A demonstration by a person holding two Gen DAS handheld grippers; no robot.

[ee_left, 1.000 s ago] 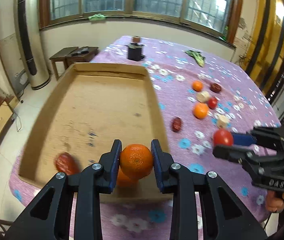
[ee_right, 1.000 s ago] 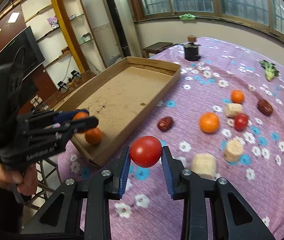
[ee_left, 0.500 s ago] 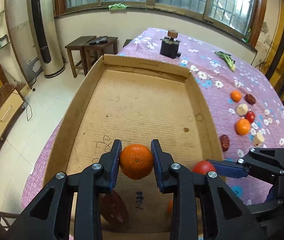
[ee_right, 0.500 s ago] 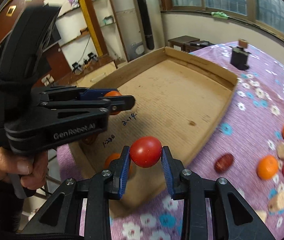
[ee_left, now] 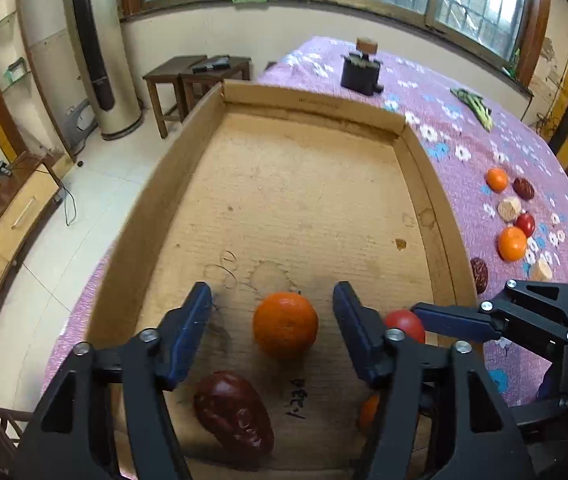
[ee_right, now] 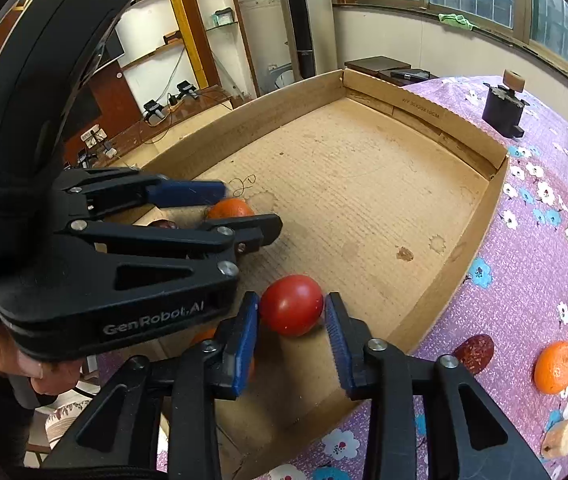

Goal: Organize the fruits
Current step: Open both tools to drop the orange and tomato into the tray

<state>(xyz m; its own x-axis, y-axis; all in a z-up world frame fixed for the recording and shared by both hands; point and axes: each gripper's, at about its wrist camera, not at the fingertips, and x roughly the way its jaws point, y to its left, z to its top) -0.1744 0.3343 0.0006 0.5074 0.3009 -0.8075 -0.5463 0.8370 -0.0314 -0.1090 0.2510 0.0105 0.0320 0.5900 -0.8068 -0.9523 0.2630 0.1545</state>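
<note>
Left tongs point(ee_left: 271, 322) have just spread wide; right tongs point(ee_right: 292, 320) (side by side) barely parting.

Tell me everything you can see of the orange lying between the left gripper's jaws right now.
The orange is round, bright, with dimpled peel and looks whole. It sits on the floor of the cardboard tray, near its front end, between the blue pads of the left gripper, whose jaws have just opened: gaps show on both sides, so nothing grips it. A dark red date lies nearer the camera, apart from it. In the right wrist view it is mostly hidden.
</note>
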